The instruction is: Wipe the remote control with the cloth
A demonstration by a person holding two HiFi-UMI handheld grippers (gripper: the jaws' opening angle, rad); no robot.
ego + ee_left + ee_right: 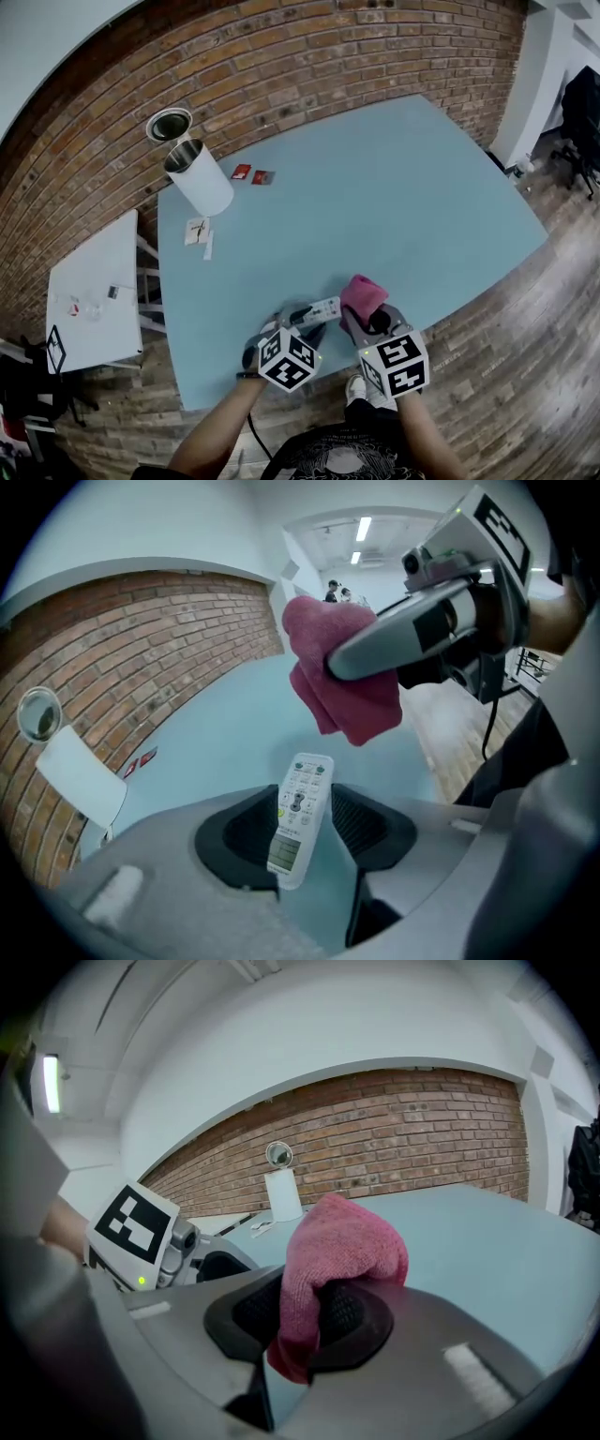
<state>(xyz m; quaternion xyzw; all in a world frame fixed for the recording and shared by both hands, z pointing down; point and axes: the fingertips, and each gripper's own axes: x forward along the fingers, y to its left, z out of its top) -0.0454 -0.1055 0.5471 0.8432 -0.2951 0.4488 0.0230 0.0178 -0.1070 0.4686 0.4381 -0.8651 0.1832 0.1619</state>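
Observation:
A white remote control (319,307) lies near the front edge of the light blue table (375,206). In the left gripper view the remote (300,817) sits between the jaws of my left gripper (305,834), leaning against the left pad with a gap at the right pad; that gripper is open. My right gripper (367,321) is shut on a pink cloth (363,294), just right of the remote. In the right gripper view the cloth (342,1241) bulges out above the pads. From the left gripper view the cloth (342,682) hangs above and beyond the remote.
A white cylindrical bin (200,175) and a round metal lid (170,124) stand at the table's far left corner. Two small red packets (253,174) and paper scraps (198,231) lie nearby. A white side table (94,291) stands left. A brick wall runs behind.

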